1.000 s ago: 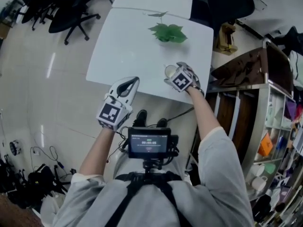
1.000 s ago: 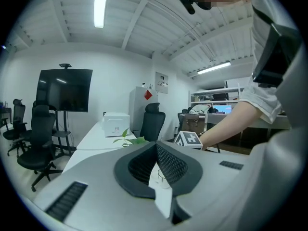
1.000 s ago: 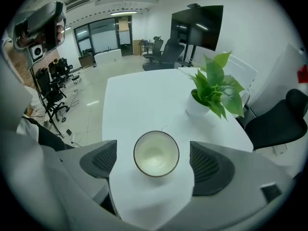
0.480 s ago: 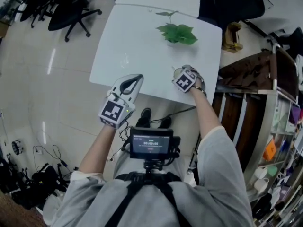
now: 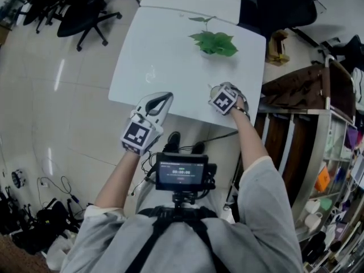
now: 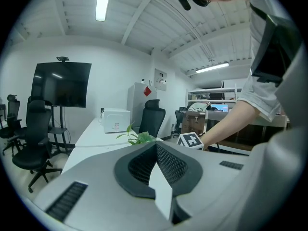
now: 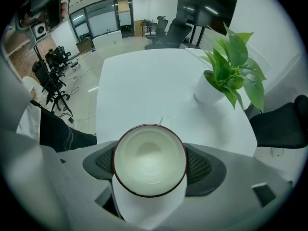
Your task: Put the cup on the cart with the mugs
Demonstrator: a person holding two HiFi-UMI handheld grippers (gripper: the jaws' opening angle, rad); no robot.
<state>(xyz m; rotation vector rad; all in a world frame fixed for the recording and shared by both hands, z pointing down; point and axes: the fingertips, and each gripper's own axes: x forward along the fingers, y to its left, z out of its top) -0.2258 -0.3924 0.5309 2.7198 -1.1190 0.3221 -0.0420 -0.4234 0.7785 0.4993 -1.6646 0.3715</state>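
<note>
The cup sits near the right corner of the white tabletop, on the near side, close to the edge. It is open side up and looks empty. The right gripper has come over it. Its fingers are closing, with the cup between them, and the dark pads look to be right up against the cup's round sides. The left gripper hangs off the near edge of the tabletop with its fingers closed on nothing. A small plant stands farther back on the tabletop, well apart from the cup. A rack stands on the right, beside the tabletop. I think it may be the cart, but I cannot make out the mugs on it. A few things could go wrong now. The cup is smooth and round, so if the fingers squeeze too softly it could slip out when lifted. If one finger pushes first, the cup could slide or tip, and the edge is close, so it could fall to the floor. On the way to the right, the cup could bump the rack's frame and get knocked loose.
</note>
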